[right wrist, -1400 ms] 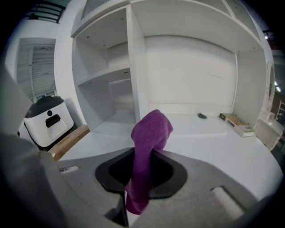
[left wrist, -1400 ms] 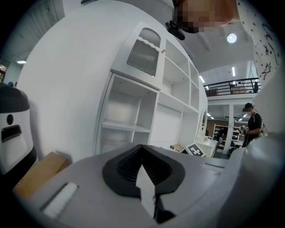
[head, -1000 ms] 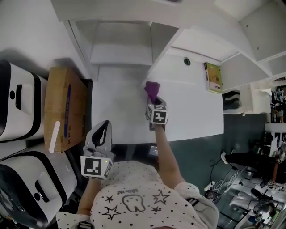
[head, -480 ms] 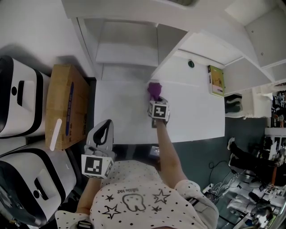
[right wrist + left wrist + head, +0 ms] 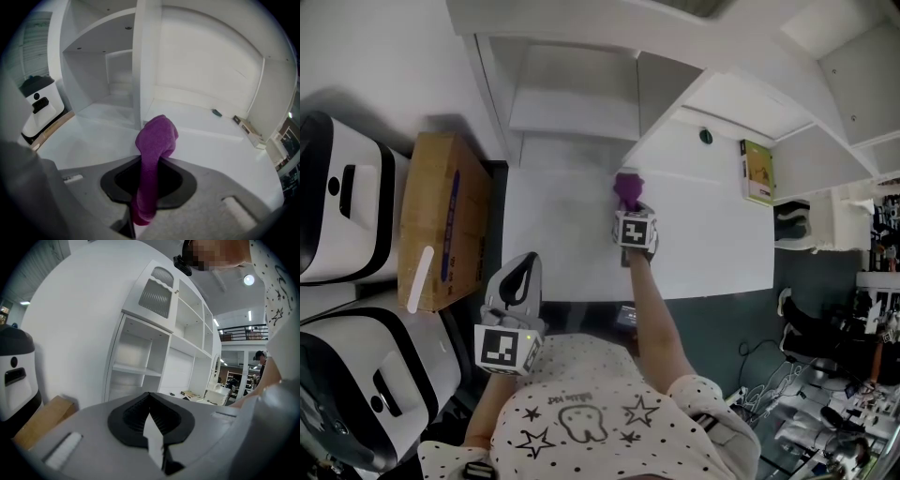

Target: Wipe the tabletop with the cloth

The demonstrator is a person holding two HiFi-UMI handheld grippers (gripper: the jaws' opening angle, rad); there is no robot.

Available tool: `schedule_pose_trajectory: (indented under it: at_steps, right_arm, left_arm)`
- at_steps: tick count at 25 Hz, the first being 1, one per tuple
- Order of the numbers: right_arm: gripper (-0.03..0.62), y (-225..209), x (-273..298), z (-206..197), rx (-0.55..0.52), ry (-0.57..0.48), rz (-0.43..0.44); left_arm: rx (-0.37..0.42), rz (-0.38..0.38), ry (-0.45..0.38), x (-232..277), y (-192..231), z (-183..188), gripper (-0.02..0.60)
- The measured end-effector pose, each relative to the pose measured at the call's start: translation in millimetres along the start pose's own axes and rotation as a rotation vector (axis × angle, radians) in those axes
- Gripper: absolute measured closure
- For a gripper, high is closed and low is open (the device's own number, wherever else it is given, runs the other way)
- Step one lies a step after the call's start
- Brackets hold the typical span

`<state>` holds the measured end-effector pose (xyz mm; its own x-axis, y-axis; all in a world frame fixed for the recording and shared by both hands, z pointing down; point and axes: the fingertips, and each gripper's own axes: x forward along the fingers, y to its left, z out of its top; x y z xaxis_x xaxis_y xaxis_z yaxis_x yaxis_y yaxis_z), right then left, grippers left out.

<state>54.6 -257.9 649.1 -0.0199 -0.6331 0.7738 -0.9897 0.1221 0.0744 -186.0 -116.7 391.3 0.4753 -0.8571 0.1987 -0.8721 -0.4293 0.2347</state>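
The purple cloth (image 5: pixel 627 187) lies bunched on the white tabletop (image 5: pixel 553 234), right at the foot of the upright shelf partition (image 5: pixel 661 112). My right gripper (image 5: pixel 629 204) is shut on it. In the right gripper view the cloth (image 5: pixel 157 138) runs out from between the jaws of that gripper (image 5: pixel 149 180) and folds over in front. My left gripper (image 5: pixel 519 267) hovers at the table's near left edge, well away from the cloth. In its own view the left gripper (image 5: pixel 152 420) is shut with nothing in it.
A cardboard box (image 5: pixel 445 220) stands left of the table, between two white and black machines (image 5: pixel 342 225) (image 5: pixel 366 394). Open shelves rise behind the table. A green book (image 5: pixel 757 172) and a small dark object (image 5: pixel 706 136) lie at the back right.
The right gripper with the cloth has edged slightly further back toward the partition's foot. The left gripper has stayed where it was.
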Motion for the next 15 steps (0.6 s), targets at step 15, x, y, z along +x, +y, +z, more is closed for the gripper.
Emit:
schedule_pose_trajectory:
  at_steps: [15]
  right_arm:
    - [0.523, 28, -3, 9, -0.056, -0.004, 0.007]
  left_arm:
    - [-0.006, 0.014, -0.022, -10, 7, 5, 0.586]
